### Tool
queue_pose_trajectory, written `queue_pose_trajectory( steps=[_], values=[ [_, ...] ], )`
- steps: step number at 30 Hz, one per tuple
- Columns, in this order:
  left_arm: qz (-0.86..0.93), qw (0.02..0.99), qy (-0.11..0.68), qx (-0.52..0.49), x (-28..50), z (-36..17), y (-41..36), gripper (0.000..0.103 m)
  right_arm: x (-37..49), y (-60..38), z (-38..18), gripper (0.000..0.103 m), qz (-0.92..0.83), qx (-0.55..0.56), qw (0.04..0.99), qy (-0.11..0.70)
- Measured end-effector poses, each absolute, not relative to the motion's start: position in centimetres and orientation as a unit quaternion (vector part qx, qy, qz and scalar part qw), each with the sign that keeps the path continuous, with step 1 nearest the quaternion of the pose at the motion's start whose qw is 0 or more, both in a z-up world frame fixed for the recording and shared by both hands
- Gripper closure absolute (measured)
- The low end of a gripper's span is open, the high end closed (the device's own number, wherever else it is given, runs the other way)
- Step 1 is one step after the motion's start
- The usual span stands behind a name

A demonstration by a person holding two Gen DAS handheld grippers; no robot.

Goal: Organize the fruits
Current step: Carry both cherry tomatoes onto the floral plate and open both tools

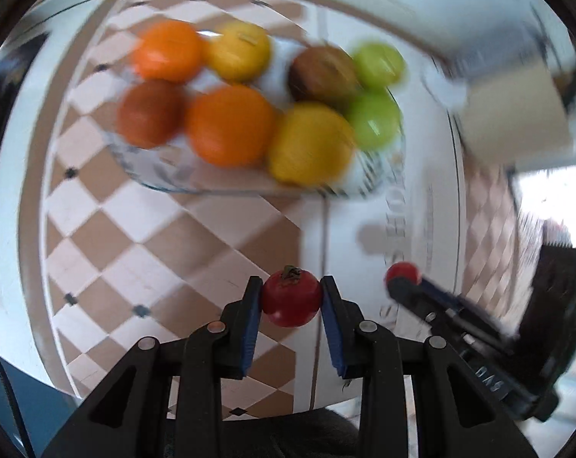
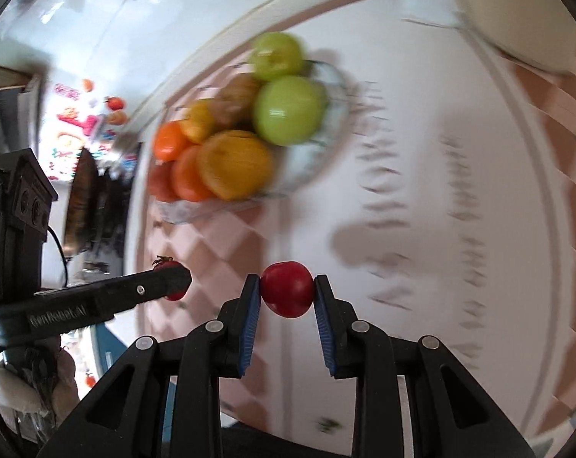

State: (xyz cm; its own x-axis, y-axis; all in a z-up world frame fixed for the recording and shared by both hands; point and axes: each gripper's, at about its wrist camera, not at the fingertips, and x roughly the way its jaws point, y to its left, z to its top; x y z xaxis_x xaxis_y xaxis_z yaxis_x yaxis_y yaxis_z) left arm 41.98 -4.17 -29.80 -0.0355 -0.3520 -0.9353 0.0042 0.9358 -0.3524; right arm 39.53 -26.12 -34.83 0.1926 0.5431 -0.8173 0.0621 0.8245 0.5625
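My left gripper [image 1: 291, 299] is shut on a small red fruit with a dark stem [image 1: 291, 297], held above the tablecloth. My right gripper [image 2: 286, 294] is shut on a second small red fruit [image 2: 286, 293]. It also shows in the left wrist view [image 1: 401, 273], at the right. The left gripper shows in the right wrist view [image 2: 173, 280], at the left. Ahead stands a glass bowl [image 1: 165, 175] with oranges [image 1: 230, 126], yellow fruits [image 1: 310, 143], green apples [image 1: 373, 120] and brown fruits [image 1: 322, 72]. The bowl also shows in the right wrist view [image 2: 307, 168].
The table wears a cloth of pink and tan checks [image 1: 135, 252] with a white printed band [image 1: 402, 206]. A cream container [image 1: 513, 114] stands to the right of the bowl. A dark chair and colourful packages [image 2: 81, 129] lie beyond the table's left edge.
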Motion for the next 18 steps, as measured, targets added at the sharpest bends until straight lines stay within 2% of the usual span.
queue_pose_trajectory(
  steps=[5, 10, 18],
  values=[
    [-0.081, 0.681, 0.700, -0.200, 44.0, -29.9, 0.9, 0.075, 42.9, -20.8, -34.9, 0.072, 0.204, 0.258, 0.728, 0.601],
    [-0.048, 0.665, 0.702, -0.251, 46.0, -32.2, 4.8, 0.075, 45.2, -16.2, -36.5, 0.072, 0.224, 0.264, 0.718, 0.604],
    [-0.031, 0.641, 0.708, -0.294, 47.6, -34.1, 6.8, 0.075, 46.5, -12.8, -38.0, 0.072, 0.222, 0.248, 0.720, 0.609]
  ],
)
